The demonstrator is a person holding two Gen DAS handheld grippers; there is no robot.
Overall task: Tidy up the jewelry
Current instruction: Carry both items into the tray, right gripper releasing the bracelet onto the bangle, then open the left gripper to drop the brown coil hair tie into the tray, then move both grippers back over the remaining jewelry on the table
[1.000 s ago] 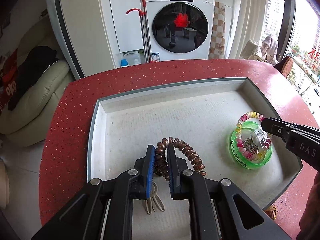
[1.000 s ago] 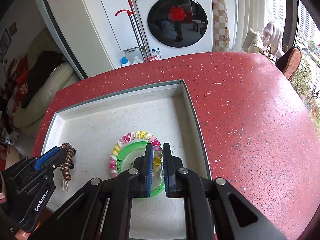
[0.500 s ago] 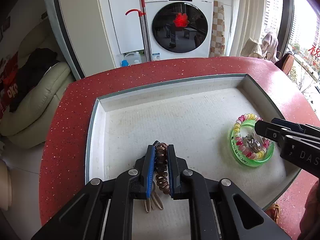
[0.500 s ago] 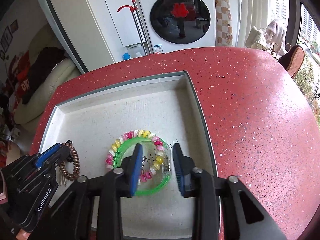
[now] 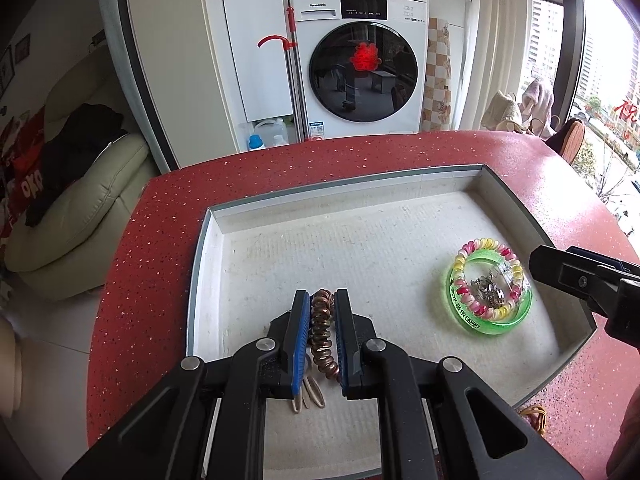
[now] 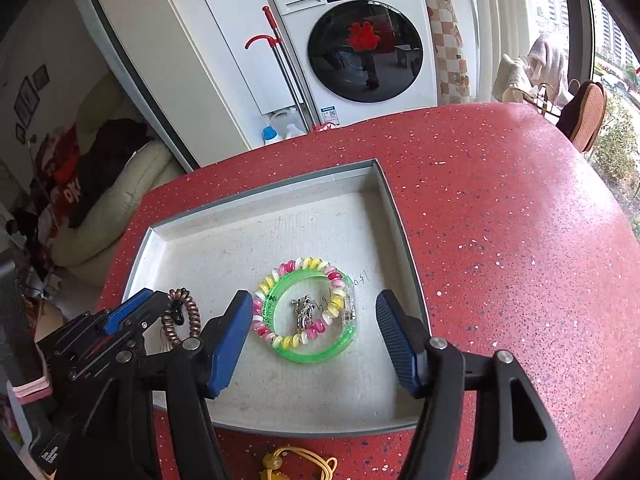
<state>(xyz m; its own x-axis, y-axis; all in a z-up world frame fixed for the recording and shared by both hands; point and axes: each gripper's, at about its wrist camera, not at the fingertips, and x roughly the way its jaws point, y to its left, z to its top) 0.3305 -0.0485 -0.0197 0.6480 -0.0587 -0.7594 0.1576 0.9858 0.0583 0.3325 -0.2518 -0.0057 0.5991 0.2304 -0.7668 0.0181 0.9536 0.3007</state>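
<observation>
My left gripper (image 5: 322, 298) is shut on a brown coil hair tie (image 5: 323, 344), which stands edge-on between the blue pads over the near left of the white tray (image 5: 340, 188). At the tray's right lies a green bangle (image 6: 320, 354). A pastel coil tie (image 6: 308, 263) rests on its rim, and silver earrings (image 6: 304, 312) lie inside it. My right gripper (image 6: 314, 296) hovers over the bangle with its jaws opening wide. Its pads stand clear on either side and touch nothing. One finger of the right gripper (image 5: 560, 276) shows beside the bangle (image 5: 492, 300).
Beige elastic bands (image 5: 308, 394) lie in the tray under my left gripper. A yellow cord (image 6: 296, 464) lies on the red speckled table (image 6: 500, 220) just outside the tray's near edge. A washing machine (image 6: 360, 40) and a sofa (image 5: 80, 208) stand beyond the table.
The right jaws, shut over the bangle's rim a second ago, have spread wide and drawn back a little. The brown coil tie, splayed flat before, now stands edge-on between the left pads.
</observation>
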